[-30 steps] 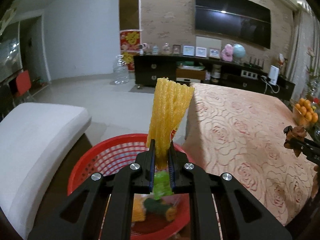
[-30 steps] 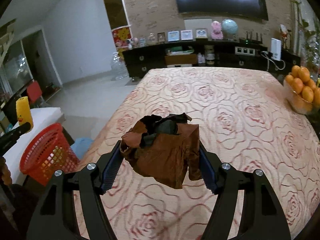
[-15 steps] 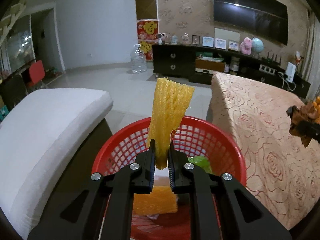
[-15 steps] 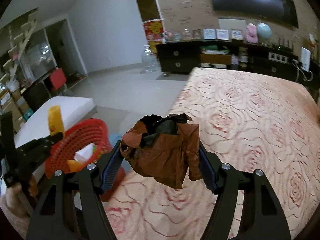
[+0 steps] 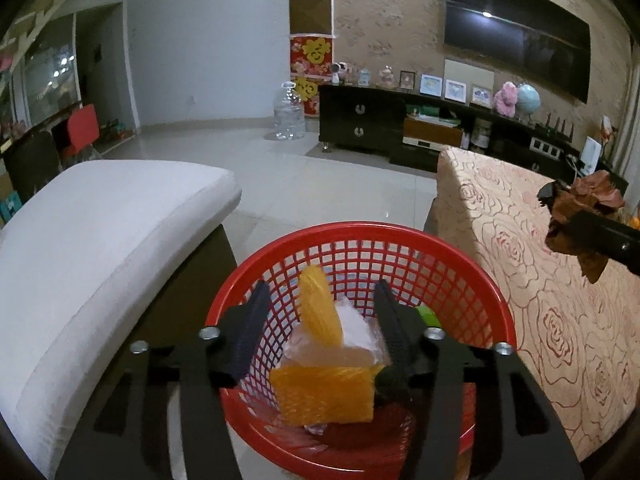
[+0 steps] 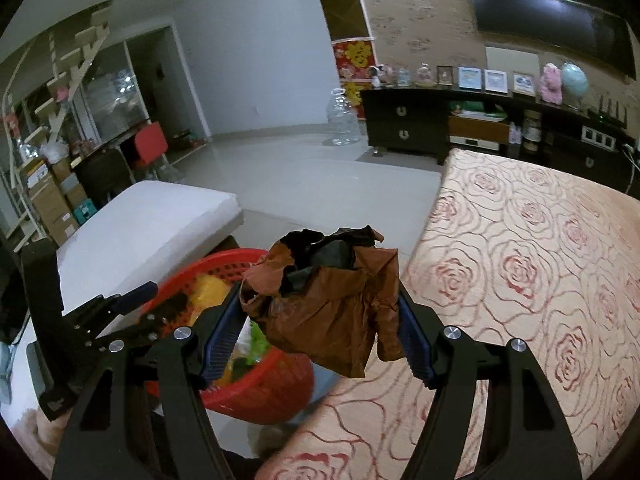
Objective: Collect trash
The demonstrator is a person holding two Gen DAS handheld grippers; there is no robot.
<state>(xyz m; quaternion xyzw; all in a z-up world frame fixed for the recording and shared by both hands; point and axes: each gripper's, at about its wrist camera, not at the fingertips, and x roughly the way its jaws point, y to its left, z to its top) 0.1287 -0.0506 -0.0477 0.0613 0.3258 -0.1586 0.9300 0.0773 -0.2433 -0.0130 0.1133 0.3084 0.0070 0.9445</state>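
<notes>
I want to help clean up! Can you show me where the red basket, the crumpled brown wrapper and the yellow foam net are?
red basket (image 5: 472, 276): left wrist view, far rim.
crumpled brown wrapper (image 6: 332, 312): right wrist view, its middle.
yellow foam net (image 5: 320, 312): left wrist view, its ribbed middle.

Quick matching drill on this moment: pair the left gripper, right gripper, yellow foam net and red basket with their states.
Things:
1. left gripper
2. right gripper
3. yellow foam net
4. red basket

States:
a. clamps brown crumpled wrapper
b. lies inside the basket
c. open, over the basket
d. stands on the floor beside the rose-patterned cloth

Pairs: 1-c, 2-a, 3-b, 4-d
</notes>
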